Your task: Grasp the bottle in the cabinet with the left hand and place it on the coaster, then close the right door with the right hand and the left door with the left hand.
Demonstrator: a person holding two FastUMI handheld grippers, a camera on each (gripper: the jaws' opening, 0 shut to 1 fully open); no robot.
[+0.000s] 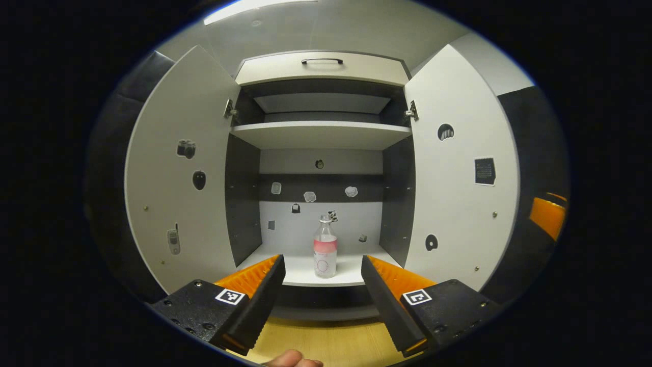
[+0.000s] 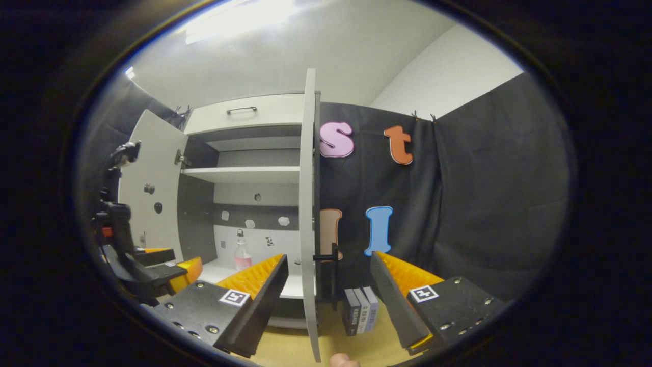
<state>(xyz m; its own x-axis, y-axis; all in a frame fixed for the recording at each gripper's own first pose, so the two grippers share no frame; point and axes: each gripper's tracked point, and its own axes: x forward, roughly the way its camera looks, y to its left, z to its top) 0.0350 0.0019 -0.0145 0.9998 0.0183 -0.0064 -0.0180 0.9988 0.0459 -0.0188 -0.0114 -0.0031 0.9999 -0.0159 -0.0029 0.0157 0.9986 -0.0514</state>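
- A pale grey ceiling [image 1: 356, 30] carries a bright strip light [image 1: 254, 9].
- A black cloth wall [image 2: 484, 204] hangs beneath a plain white wall [image 2: 448, 76].
- A light wooden tabletop [image 1: 326, 341] lies below.

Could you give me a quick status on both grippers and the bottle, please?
Left gripper open, lined up on bottle. Right gripper open at right door's edge. Bottle upright on cabinet shelf, nothing blocking.

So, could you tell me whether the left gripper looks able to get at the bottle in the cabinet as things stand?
Probably yes. The left gripper is open and faces the bottle, which stands upright and alone on the lower shelf. Both doors are swung wide, and nothing lies between.
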